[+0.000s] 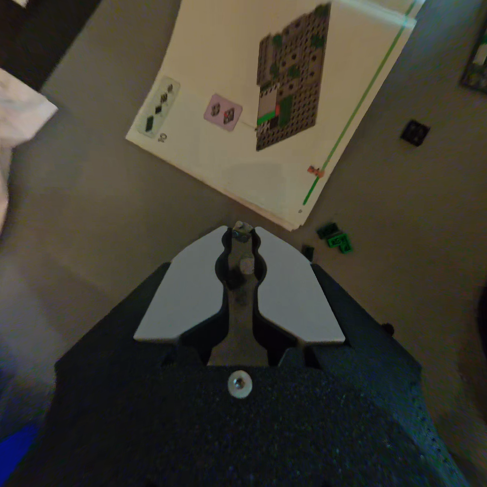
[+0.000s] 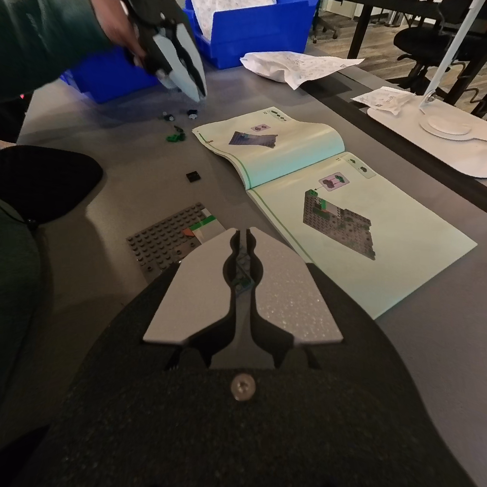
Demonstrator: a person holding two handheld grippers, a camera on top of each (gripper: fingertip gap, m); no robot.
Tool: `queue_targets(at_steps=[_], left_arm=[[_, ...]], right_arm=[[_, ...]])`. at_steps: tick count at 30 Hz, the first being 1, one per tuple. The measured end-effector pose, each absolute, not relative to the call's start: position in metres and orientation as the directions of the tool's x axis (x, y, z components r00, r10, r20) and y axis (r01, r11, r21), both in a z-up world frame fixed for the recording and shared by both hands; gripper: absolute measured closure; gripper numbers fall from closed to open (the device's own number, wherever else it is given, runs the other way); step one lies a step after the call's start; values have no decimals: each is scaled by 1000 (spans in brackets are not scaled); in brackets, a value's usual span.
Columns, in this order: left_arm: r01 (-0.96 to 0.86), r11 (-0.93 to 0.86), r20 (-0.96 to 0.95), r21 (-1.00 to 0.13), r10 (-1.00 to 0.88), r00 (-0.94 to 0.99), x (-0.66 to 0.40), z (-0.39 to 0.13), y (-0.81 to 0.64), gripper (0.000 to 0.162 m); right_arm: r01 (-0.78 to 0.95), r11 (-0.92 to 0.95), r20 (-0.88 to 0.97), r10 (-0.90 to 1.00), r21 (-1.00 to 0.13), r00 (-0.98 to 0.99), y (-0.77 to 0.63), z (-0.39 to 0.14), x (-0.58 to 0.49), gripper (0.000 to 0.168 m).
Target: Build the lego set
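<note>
Left wrist view: the black left gripper [image 1: 243, 232] pinches a tiny grey-and-black lego piece [image 1: 242, 228] at its tips, above the grey table [image 1: 105, 210] near the open instruction booklet [image 1: 237, 163]. Right wrist view: the right gripper [image 2: 243, 232] has its fingers nearly together, empty, over the grey studded lego baseplate [image 2: 160, 237].

Left gripper [image 1: 243, 232] pinches a small, seemingly grey piece [image 1: 242, 228] above the booklet [image 1: 237, 110].
</note>
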State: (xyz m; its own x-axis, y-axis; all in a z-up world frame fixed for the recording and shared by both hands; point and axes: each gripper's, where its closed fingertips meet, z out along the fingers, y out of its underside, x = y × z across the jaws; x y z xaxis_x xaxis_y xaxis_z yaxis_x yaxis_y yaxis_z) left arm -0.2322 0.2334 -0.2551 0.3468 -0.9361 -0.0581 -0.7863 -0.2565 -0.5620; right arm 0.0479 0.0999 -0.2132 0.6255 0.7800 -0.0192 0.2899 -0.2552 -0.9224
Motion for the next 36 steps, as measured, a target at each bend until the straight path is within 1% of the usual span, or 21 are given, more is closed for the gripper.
queue_targets(at_steps=[6,14,17,21,27,30,32,36], left_arm=[[-777,-125,-115,-617,-963,245,-186,-234,200,148],[-812,-39,-89,-583,-990,112,-134,-265,145,148],[-810,-63,-76,-583,-988,132,-115,-270,141,148],[-797,-147,-26,-586,-979,200,-90,-269,142,147],[-820,-166,-51,-548,-971,231,-72,-280,150,147],[-825,-171,-50,-539,-971,234,-69,-283,148,141],[-824,-184,-46,-535,-968,246,-69,-286,147,140],[-794,-196,-64,-575,-957,283,-68,-276,146,139]], right_arm=[[291,-250,-15,781,-923,625,100,-212,47,164],[289,-240,-9,784,-927,620,98,-210,47,165],[291,-236,-7,787,-927,617,97,-210,46,165],[289,-227,0,787,-930,617,97,-207,47,165],[280,-216,3,787,-935,617,96,-204,50,165],[277,-213,2,790,-937,613,95,-203,50,165],[273,-207,3,792,-940,610,94,-201,51,165],[261,-203,-3,795,-944,607,94,-199,51,165]])
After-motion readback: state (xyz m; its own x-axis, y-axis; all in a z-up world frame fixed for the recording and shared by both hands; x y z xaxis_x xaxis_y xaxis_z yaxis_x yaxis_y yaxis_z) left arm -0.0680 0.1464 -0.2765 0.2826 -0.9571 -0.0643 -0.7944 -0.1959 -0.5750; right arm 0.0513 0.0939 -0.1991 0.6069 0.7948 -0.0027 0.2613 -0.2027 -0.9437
